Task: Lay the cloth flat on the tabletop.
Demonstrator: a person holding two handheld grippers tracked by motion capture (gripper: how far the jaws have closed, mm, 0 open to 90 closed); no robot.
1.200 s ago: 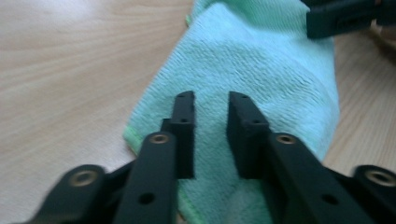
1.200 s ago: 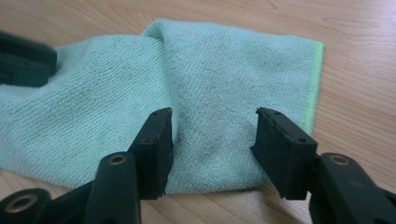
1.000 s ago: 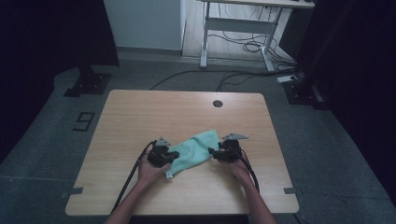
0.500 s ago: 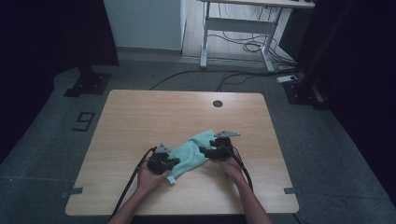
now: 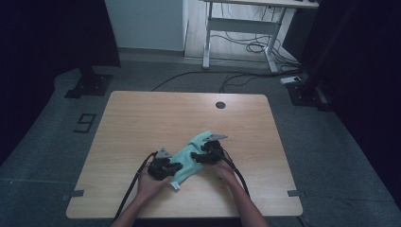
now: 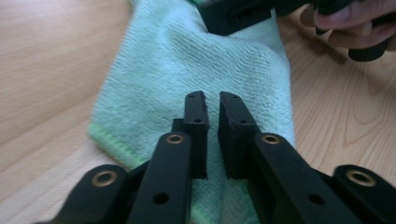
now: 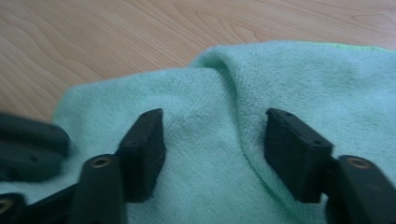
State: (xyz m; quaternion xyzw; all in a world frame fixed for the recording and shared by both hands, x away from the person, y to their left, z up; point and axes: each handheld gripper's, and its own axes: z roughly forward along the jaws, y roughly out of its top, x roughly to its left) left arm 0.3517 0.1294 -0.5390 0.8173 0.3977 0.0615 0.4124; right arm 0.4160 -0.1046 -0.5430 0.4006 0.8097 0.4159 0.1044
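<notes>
A mint-green cloth [image 5: 188, 160] lies folded and slantwise on the wooden table [image 5: 142, 118], near its front middle. My left gripper [image 5: 173, 166] rests over the cloth's near end. Its jaws [image 6: 212, 95] stand a narrow gap apart above the cloth [image 6: 187, 56]; they have just been opening and hold nothing. My right gripper [image 5: 199, 156] is over the cloth's middle. Its jaws [image 7: 215, 114] stand wide, with a raised fold of the cloth [image 7: 303, 79] between them, untouched; they have just been closing a little. The right gripper [image 6: 243, 11] also shows at the top of the left gripper view.
A round cable hole [image 5: 220, 105] sits near the table's far edge. Bare wood spreads to the left, right and far side of the cloth. Behind the table are a desk frame [image 5: 236, 28] and floor cables. A "9" marker [image 5: 85, 123] lies on the floor at left.
The right gripper has slid left along the cloth toward the left gripper. The cloth looks narrower and more bunched. The left hand has stayed about where it was.
</notes>
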